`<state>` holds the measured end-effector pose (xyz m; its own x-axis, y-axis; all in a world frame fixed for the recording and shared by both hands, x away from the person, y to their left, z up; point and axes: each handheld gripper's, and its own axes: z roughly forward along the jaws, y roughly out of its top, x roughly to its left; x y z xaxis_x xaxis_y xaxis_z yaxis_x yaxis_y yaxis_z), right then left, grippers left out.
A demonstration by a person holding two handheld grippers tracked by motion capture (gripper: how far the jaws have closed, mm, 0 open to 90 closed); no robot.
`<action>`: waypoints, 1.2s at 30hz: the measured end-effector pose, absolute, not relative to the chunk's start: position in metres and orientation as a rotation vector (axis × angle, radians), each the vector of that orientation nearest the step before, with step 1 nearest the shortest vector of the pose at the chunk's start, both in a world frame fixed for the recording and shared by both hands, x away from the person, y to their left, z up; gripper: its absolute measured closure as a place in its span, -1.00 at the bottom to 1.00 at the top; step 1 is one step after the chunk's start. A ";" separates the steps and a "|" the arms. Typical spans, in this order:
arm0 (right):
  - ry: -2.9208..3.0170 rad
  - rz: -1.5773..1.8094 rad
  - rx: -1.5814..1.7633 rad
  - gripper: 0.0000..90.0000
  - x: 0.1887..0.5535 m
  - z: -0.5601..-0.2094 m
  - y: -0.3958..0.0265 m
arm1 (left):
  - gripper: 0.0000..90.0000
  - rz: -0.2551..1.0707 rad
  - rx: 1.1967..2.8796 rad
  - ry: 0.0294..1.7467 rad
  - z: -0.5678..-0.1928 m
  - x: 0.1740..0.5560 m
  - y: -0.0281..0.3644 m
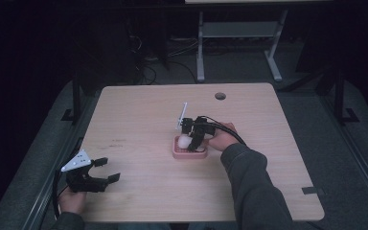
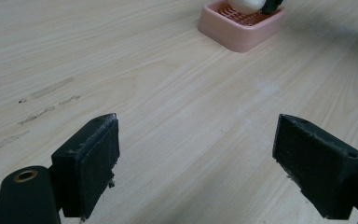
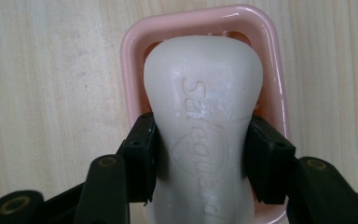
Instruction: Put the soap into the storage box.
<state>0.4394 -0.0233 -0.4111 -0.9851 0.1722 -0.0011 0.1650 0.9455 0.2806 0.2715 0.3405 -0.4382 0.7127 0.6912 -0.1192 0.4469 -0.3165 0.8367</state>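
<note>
Left side first: your left gripper [image 1: 106,170] rests at the near left edge of the desk [image 1: 139,115], well apart from the work. Its jaws stand wide, released, nothing between them but bare wood; in the left gripper view the pads [image 2: 92,161] frame empty grain. This hand has no part in the job yet.

Middle of the desk: pink soap dish [image 1: 189,153], sitting flat, slotted floor visible in the left gripper view [image 2: 240,27].

Right: your right gripper [image 1: 190,137] is over the dish, jaws clenched on the white soap bar [image 3: 204,126], pads pressing its waisted flanks. The bar's far end lies inside the dish rim [image 3: 133,56]. You cannot tell whether the bar rests on the dish floor or hangs just above it.

Judgement: grip is made; bar and dish are together. If you are placing, what is left is to let go and withdraw. If lifting out, the carry remains.
</note>
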 end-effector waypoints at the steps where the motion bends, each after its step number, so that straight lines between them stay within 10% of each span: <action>1: 3.074 0.438 0.274 0.09 0.440 -0.411 -0.023 | -0.69 0.324 1.968 0.873 -0.438 0.272 0.341; 36: 3.075 0.413 0.262 0.08 0.443 -0.422 -0.015 | -0.69 0.319 1.951 0.879 -0.437 0.271 0.341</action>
